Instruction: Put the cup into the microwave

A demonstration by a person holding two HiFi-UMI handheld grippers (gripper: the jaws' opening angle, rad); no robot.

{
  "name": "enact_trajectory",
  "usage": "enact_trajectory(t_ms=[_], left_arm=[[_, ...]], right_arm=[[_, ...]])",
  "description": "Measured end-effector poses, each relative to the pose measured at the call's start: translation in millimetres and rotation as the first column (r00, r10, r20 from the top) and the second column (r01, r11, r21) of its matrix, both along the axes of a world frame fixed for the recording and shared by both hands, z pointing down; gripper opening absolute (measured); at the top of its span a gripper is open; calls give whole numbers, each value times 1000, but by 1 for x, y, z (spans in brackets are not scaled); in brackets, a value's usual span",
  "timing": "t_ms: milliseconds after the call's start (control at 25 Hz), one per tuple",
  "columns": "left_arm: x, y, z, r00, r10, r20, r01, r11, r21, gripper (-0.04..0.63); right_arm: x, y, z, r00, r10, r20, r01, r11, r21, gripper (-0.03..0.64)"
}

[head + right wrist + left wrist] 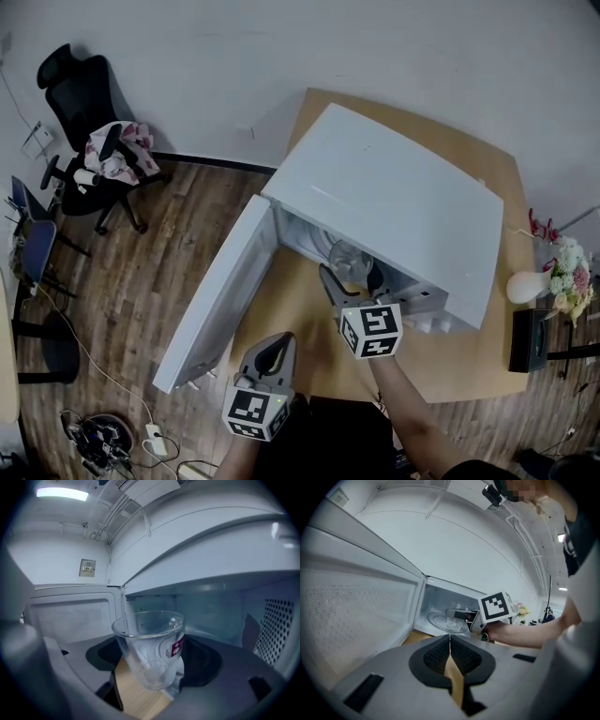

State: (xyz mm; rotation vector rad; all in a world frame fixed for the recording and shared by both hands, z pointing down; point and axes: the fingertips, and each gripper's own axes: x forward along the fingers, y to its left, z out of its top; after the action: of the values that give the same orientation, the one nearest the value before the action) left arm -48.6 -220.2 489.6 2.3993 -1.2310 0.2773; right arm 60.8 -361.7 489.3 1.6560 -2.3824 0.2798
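room edges: chairs, cables, flowers

a black office chair point(70, 98) stands at the upper left on the wood floor point(159, 253), near the white wall point(281, 47). a white and pink cloth point(117, 150) is heaped on its seat. at the left edge a blue chair point(33, 253) shows only in part. a thin white cord point(84, 352) runs over the floor toward a tangle of cables point(98, 436) at the lower left, with a white power strip point(155, 438) just beside them. at the right end of the wooden table point(469, 155) a white vase point(527, 286) holds pale flowers point(570, 277), and a black box point(530, 339) sits near it. in the right gripper view a ceiling light point(62, 494) glows, and a small panel point(87, 567) hangs on the wall.
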Motion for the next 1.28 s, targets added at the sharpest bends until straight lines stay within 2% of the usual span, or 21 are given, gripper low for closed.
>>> enact_trajectory(t_ms=[320,640,1280], left_arm=[[4,-6,-2,1000,-5,0,5,1000,8,6],[1,-6,9,999,-38,8,38,999,-34,6],[-16,-15,11,998,-66,10,66,997,-27,6]], right_arm=[[-1,-36,12,1000,11,8,-11,1000,7,341],[0,-66,21,999,41,-28,-40,999,32,341],[0,-87,30,998,57,-39,-55,998,40,341]])
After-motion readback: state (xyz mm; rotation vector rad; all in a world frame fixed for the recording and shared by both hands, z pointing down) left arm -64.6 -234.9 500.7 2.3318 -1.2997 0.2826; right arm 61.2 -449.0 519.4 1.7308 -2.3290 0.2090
